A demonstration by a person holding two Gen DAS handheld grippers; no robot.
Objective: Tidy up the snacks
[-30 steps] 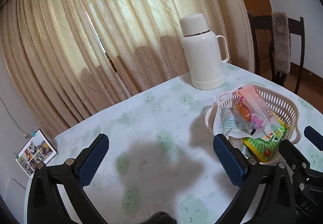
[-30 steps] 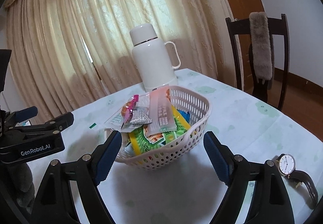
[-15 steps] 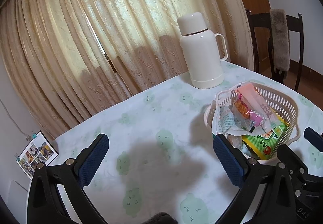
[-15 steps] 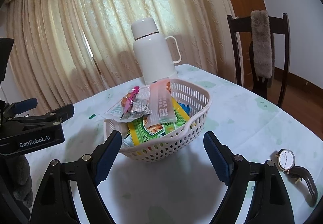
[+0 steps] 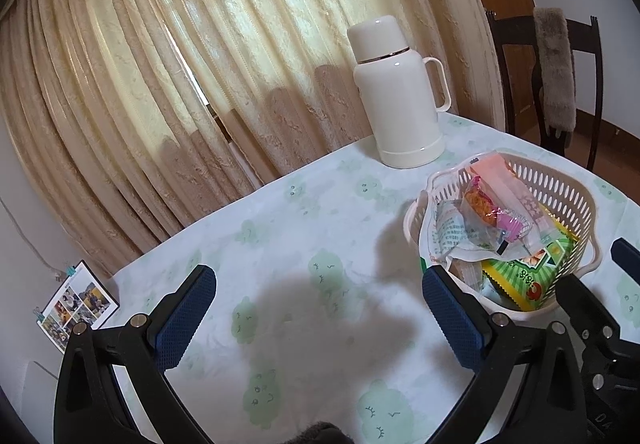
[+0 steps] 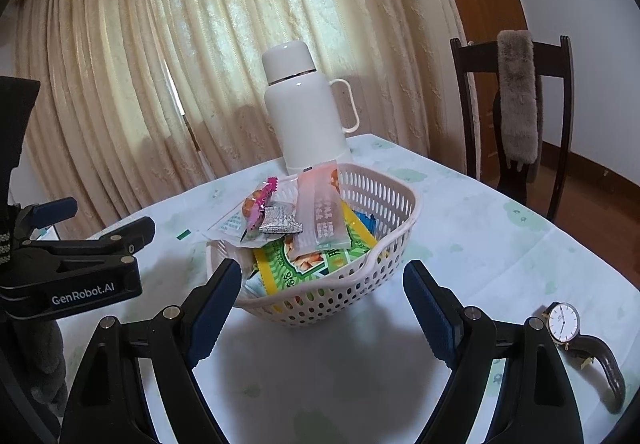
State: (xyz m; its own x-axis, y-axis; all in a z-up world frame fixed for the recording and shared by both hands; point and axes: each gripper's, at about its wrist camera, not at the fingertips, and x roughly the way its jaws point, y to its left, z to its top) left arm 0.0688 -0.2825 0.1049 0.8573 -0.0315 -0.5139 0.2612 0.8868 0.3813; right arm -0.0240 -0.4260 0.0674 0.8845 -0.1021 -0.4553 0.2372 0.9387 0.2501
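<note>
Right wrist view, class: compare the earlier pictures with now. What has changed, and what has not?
The right hand-held gripper has drawn back and up a little: the basket sits slightly higher and farther off. Nothing was gripped or released. Both hand-held grippers stay open; the snacks, flask and watch are unmoved.

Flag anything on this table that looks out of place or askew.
The wristwatch lies loose on the tablecloth, not a snack. In the basket, a white packet hangs over the rim, and the pile is heaped unevenly.
</note>
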